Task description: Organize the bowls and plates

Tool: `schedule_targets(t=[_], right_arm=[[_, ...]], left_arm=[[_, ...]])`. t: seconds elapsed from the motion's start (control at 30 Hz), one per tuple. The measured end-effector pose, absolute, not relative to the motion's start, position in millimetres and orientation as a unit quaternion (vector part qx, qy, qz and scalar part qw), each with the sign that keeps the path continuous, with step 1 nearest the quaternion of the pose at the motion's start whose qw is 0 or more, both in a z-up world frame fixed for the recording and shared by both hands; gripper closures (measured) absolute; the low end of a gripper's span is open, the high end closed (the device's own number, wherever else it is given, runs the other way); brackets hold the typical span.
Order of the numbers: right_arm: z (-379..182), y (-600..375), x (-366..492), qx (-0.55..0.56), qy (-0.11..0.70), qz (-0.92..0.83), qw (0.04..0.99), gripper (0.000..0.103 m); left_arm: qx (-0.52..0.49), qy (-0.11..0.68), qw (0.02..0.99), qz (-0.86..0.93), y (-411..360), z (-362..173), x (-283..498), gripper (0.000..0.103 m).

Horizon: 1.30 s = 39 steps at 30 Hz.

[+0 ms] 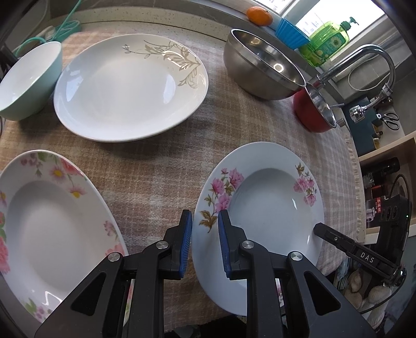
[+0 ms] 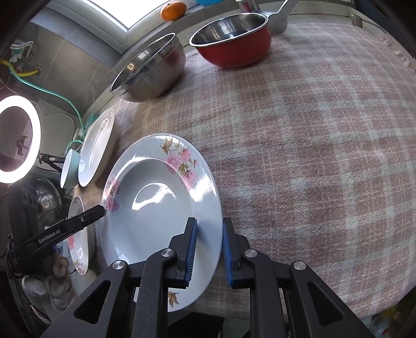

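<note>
A pale blue deep plate with pink flowers lies at the front edge of the checked cloth. My left gripper is shut on its left rim, with one blue pad on each side of the rim. My right gripper is shut on the opposite rim of the same plate, and its black fingertip shows in the left wrist view. Whether the plate rests on the cloth I cannot tell. To the left lies a second flowered plate. Behind it are a white plate with gold leaves and a teal bowl.
A steel bowl and a red-sided steel bowl stand at the back right of the cloth. An orange, a blue cup and a green soap bottle sit on the sill near the faucet. A ring light glows at the left.
</note>
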State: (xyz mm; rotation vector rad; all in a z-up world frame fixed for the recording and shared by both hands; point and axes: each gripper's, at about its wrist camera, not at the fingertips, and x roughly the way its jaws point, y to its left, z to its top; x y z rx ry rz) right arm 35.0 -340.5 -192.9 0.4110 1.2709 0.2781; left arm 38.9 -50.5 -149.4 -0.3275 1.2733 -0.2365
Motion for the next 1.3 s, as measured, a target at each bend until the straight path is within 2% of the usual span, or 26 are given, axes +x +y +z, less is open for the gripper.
schedule_targets(t=[0.73,1.3], right_arm=[[-152.0,-332.3,29.2,0.143,0.542,0.099,0.822,0.083],[-123.8,-260.7,39.8,0.136,0.485,0.158,0.849,0.083]], left_arm=[[-0.162,0.554,0.811,-0.091,-26.8,-119.8,23.9,0.084],[-0.213,0.528,0.822,-0.016,55.4,-108.9,-8.6,0.084]])
